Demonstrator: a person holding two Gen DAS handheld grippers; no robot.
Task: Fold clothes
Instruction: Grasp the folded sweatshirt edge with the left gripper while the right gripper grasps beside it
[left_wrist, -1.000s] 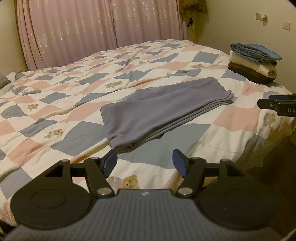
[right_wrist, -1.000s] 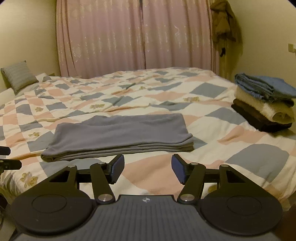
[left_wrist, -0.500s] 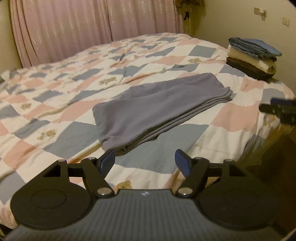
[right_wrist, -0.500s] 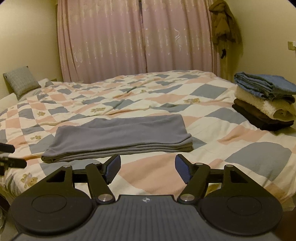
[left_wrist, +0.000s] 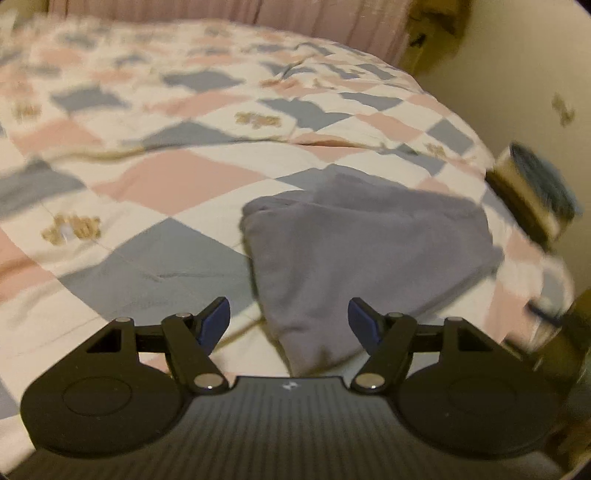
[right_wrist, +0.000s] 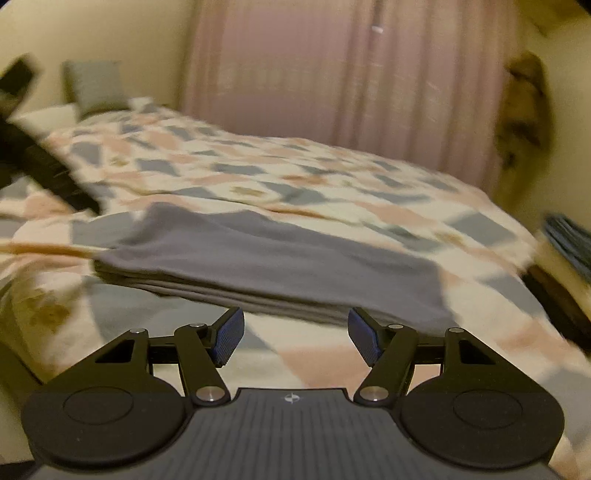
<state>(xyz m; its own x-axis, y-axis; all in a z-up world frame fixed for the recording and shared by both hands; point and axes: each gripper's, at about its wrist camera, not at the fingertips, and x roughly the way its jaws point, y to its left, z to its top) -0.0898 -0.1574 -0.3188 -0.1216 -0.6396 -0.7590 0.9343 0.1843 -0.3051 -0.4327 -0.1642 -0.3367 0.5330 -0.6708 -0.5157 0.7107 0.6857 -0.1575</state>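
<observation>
Jaws of left tool (left_wrist: 289, 322) and right tool (right_wrist: 295, 332) closing, empty, at the folded garment's (right_wrist: 266, 258) edges.

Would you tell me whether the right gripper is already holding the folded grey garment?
No, the right gripper is empty, its jaws closing on nothing, while the grey garment lies flat on the quilt beyond its fingertips.

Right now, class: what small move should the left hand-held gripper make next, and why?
Probably lower the left hand-held gripper onto the near end of the grey folded garment: that end lies between its closing jaws, ungripped, on the quilt.
</observation>
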